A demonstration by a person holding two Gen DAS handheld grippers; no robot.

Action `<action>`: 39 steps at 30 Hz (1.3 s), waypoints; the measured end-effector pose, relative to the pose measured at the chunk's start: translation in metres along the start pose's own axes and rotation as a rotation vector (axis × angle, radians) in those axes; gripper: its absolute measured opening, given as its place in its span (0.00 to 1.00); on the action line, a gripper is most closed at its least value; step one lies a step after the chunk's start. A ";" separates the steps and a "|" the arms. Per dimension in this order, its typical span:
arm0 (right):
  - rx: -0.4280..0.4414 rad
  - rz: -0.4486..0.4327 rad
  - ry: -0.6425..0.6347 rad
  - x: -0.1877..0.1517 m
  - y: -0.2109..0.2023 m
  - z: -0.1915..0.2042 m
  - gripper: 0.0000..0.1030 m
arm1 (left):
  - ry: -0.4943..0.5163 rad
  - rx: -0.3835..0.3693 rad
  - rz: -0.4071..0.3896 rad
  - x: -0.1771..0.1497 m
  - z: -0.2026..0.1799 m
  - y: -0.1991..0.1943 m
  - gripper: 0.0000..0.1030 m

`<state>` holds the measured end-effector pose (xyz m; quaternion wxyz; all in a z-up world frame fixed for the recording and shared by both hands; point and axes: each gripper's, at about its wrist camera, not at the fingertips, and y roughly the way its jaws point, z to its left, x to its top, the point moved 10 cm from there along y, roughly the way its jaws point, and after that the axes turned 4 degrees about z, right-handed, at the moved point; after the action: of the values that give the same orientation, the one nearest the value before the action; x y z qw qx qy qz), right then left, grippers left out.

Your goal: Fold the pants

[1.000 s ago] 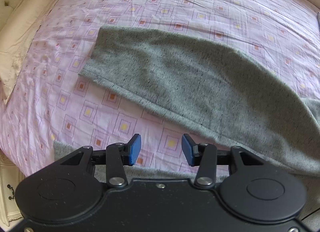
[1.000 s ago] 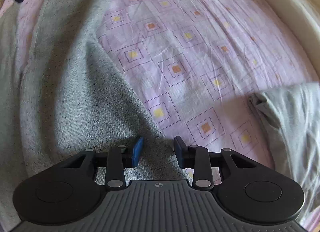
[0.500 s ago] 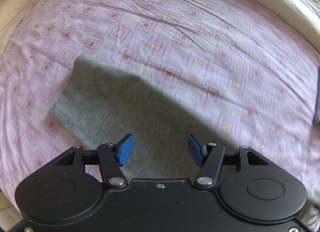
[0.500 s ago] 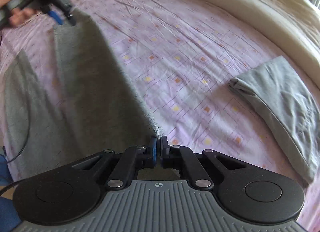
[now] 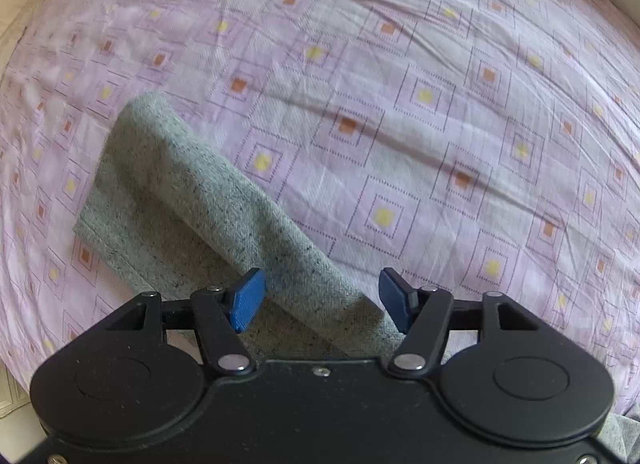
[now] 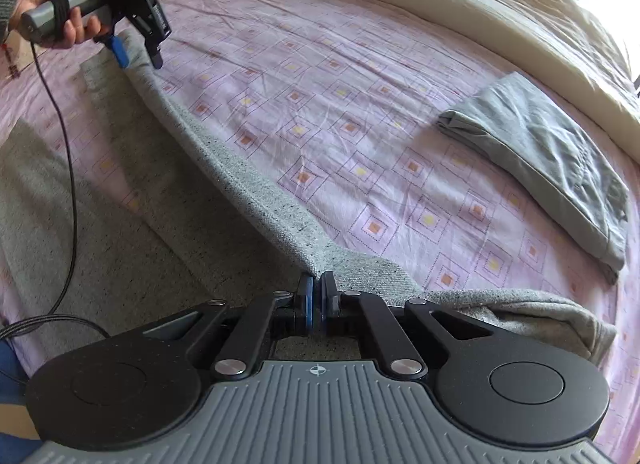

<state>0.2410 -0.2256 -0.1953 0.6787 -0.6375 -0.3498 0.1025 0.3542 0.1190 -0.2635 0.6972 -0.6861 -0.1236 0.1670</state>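
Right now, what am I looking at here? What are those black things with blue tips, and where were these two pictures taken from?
No robot: a person holds a two-finger clamp in each hand, each with a camera looking along its blue fingers. In the right one's picture, the right gripper is shut on an edge of the grey pants spread on the pink patterned bedsheet. Far off, the person's hand holds the other clamp over a pant leg. In that left one's picture, the left gripper points down with the leg between its jaws, which are opening and not pressing it. A folded grey garment lies to the right.
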 end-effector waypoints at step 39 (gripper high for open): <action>0.075 0.025 0.290 -0.161 -0.038 0.074 0.08 | -0.201 0.013 -0.153 -0.265 0.106 -0.028 0.05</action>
<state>0.0662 -0.2678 -0.2194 0.7441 -0.6244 -0.2357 0.0307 0.0715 0.1097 -0.2177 0.6965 -0.6500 -0.2436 0.1819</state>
